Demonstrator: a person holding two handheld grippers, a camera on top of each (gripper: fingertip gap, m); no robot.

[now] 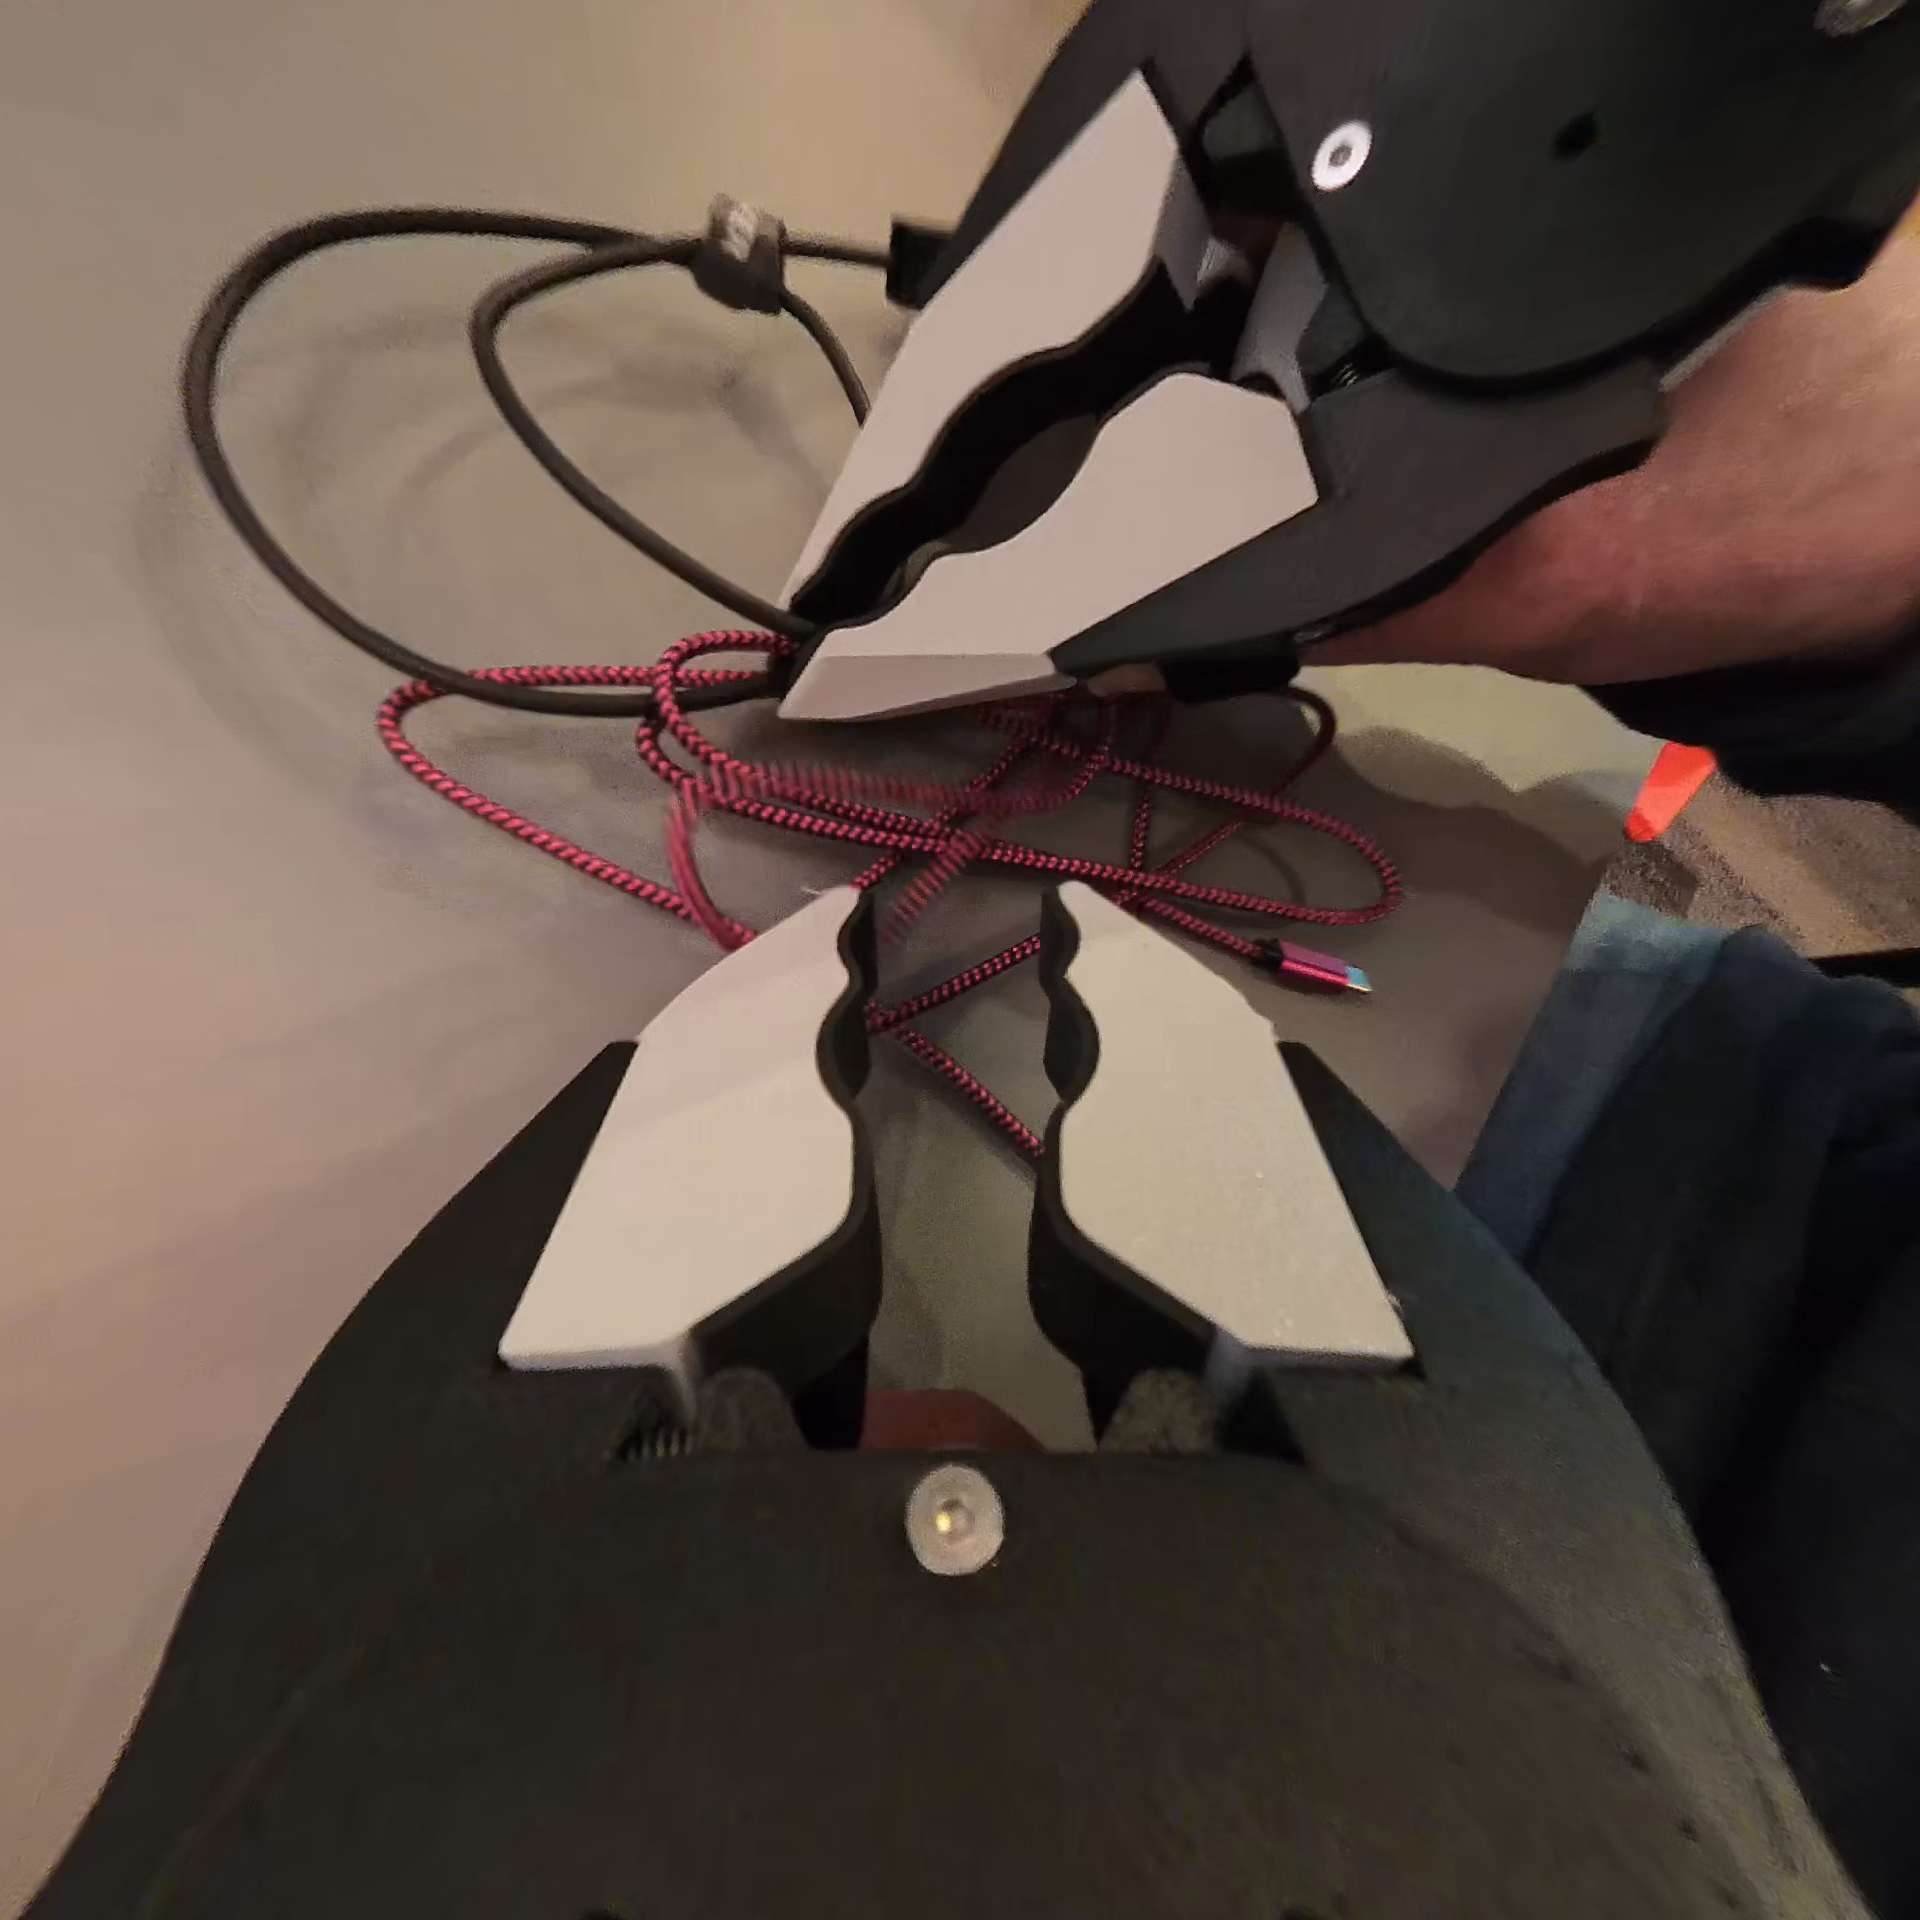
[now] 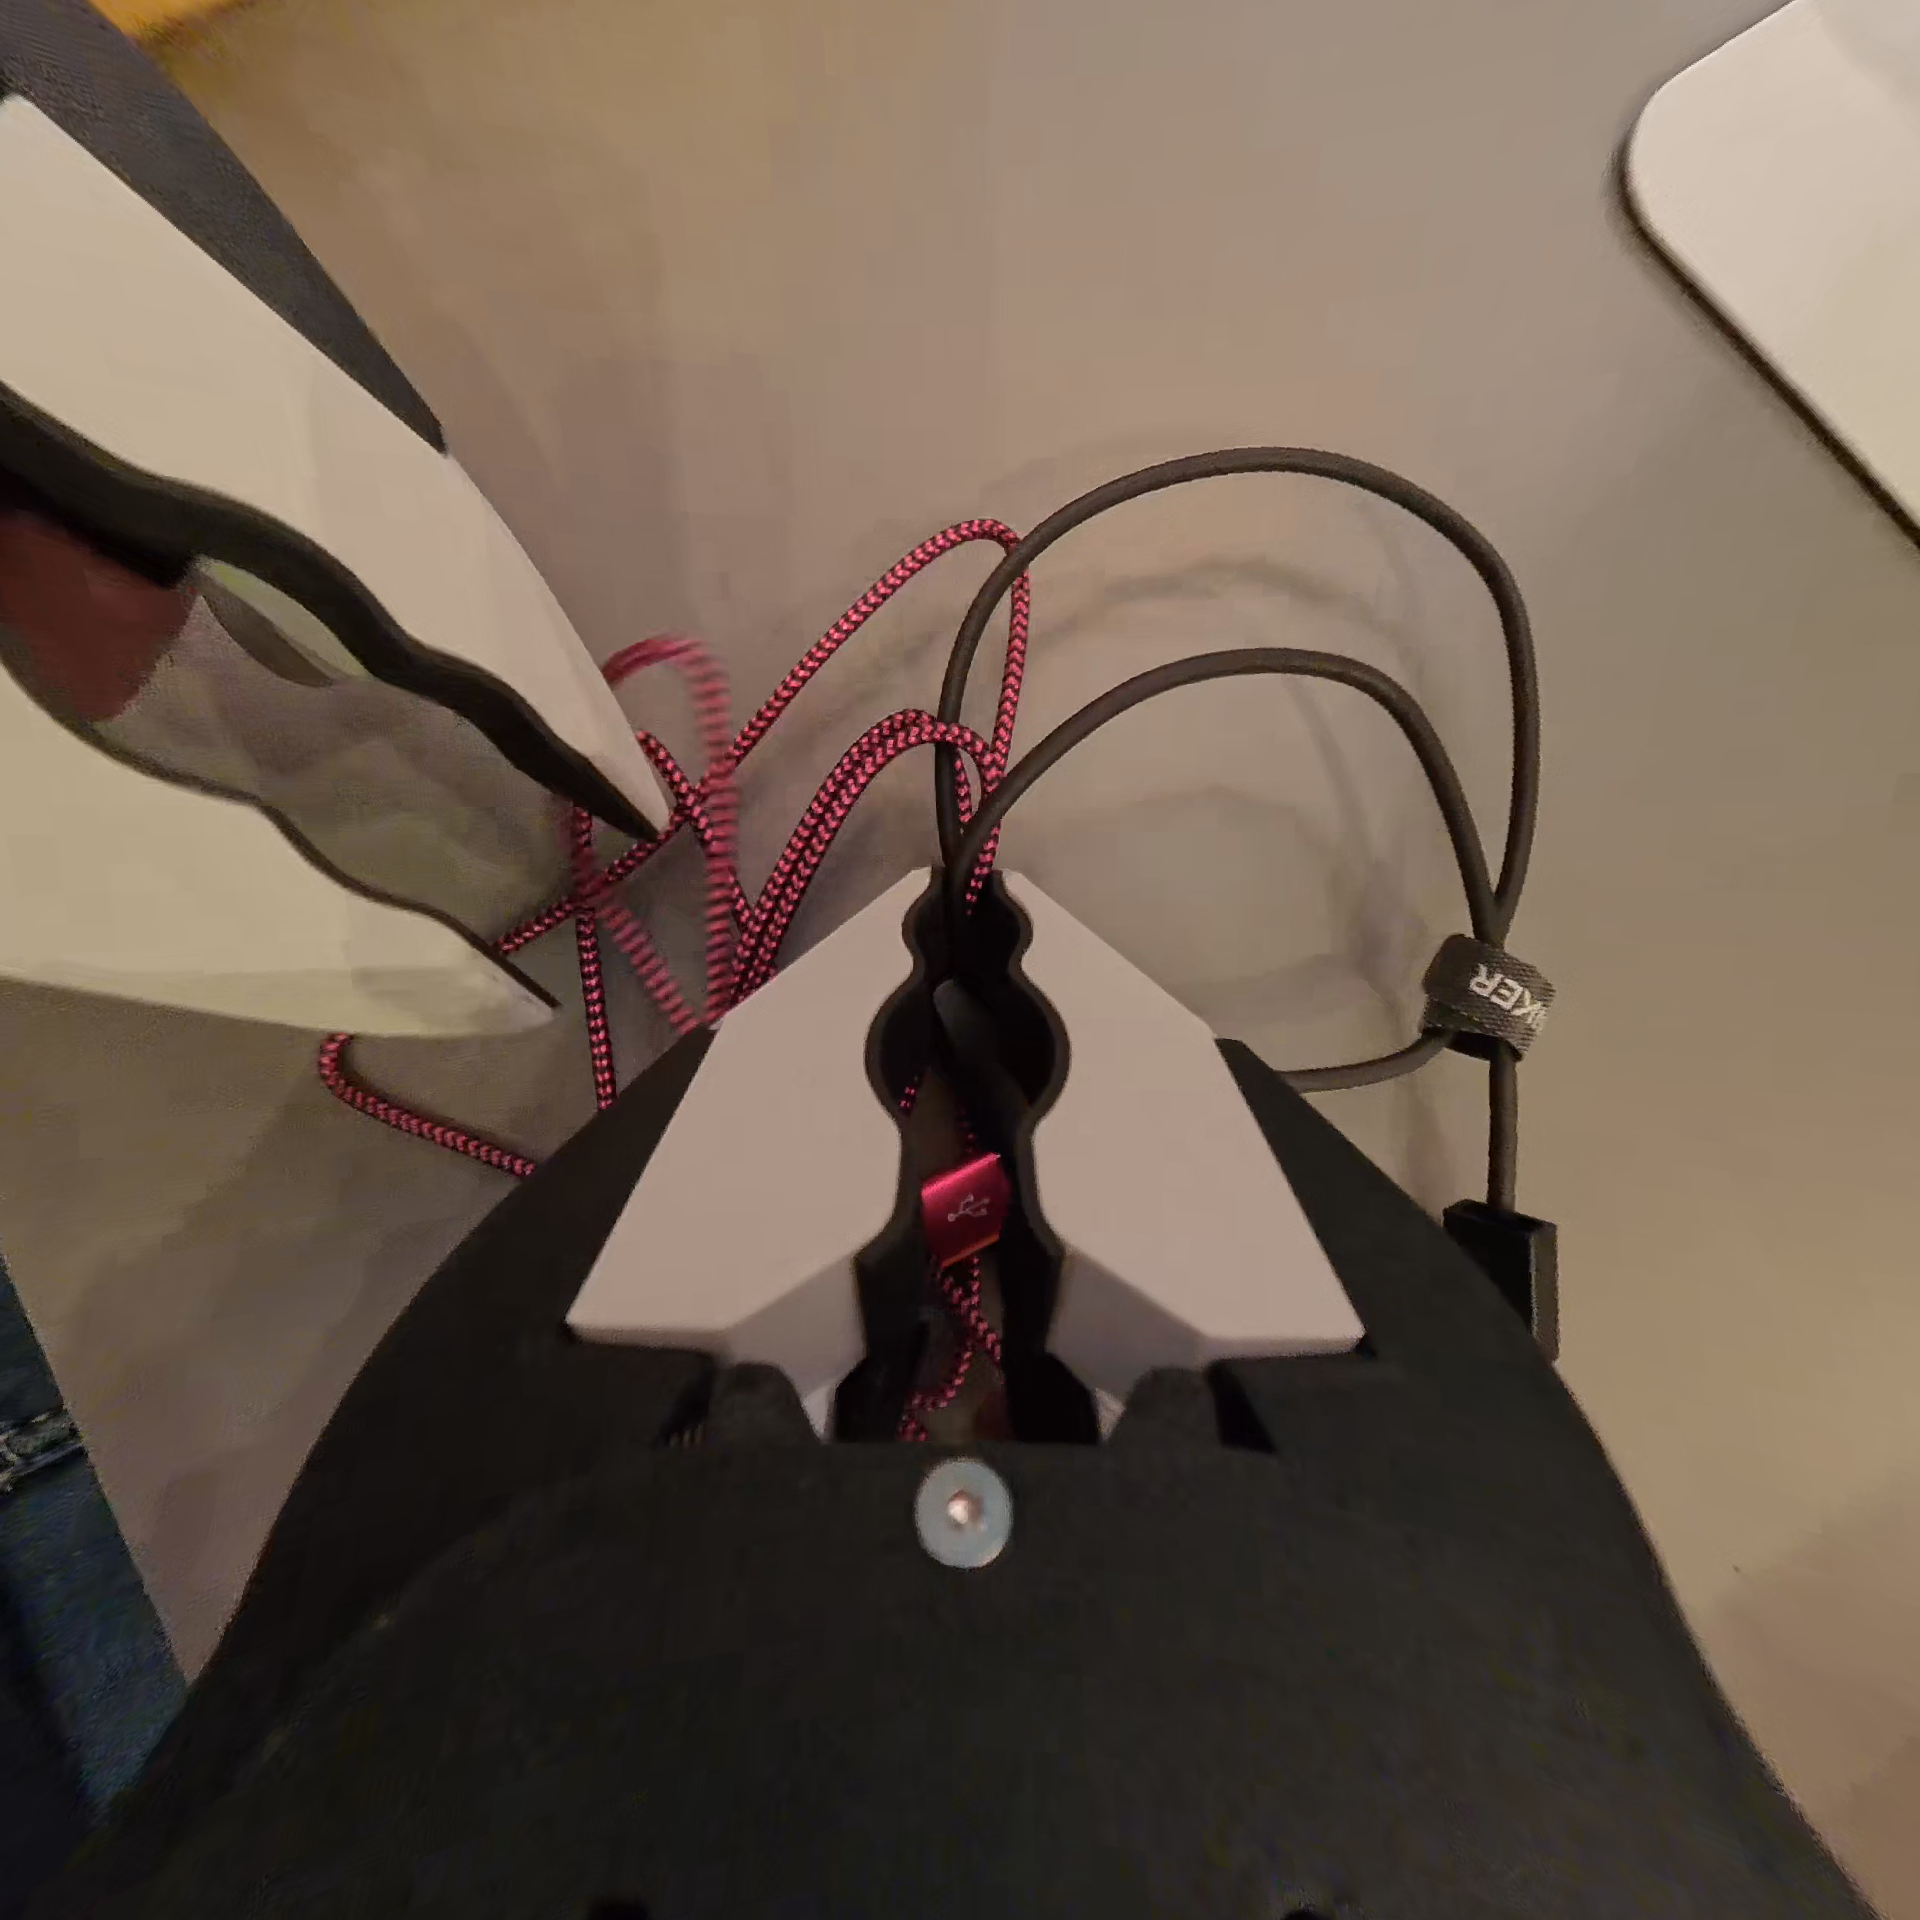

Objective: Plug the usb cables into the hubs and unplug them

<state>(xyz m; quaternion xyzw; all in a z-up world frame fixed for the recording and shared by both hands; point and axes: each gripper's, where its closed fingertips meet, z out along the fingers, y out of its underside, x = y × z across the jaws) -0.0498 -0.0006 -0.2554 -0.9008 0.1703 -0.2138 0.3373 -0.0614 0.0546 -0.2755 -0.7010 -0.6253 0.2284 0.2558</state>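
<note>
A red-and-black braided USB cable [image 1: 1039,821] lies tangled on the beige table [image 1: 312,935], its magenta plug [image 1: 1314,966] loose at the right. A black cable [image 1: 343,582] loops at the left, bound by a strap [image 1: 743,244]. My left gripper [image 1: 956,904] is open and empty, just above the tangle. My right gripper [image 2: 966,878] points down with its tips closed on the black cable [image 2: 1247,462] where it crosses the braided cable [image 2: 831,790]. A second magenta plug [image 2: 961,1205] shows between its fingers. In the left wrist view the right gripper [image 1: 805,649] touches the table.
A flat silver device [image 2: 1787,260] lies at the far right. A black end connector [image 2: 1507,1257] sits beside my right gripper. The table edge runs at the right, with blue cloth [image 1: 1662,1091] and an orange piece [image 1: 1668,790] beyond. A hand [image 1: 1662,540] holds the right gripper. Some 6 cm of space lies between my two pairs of fingers.
</note>
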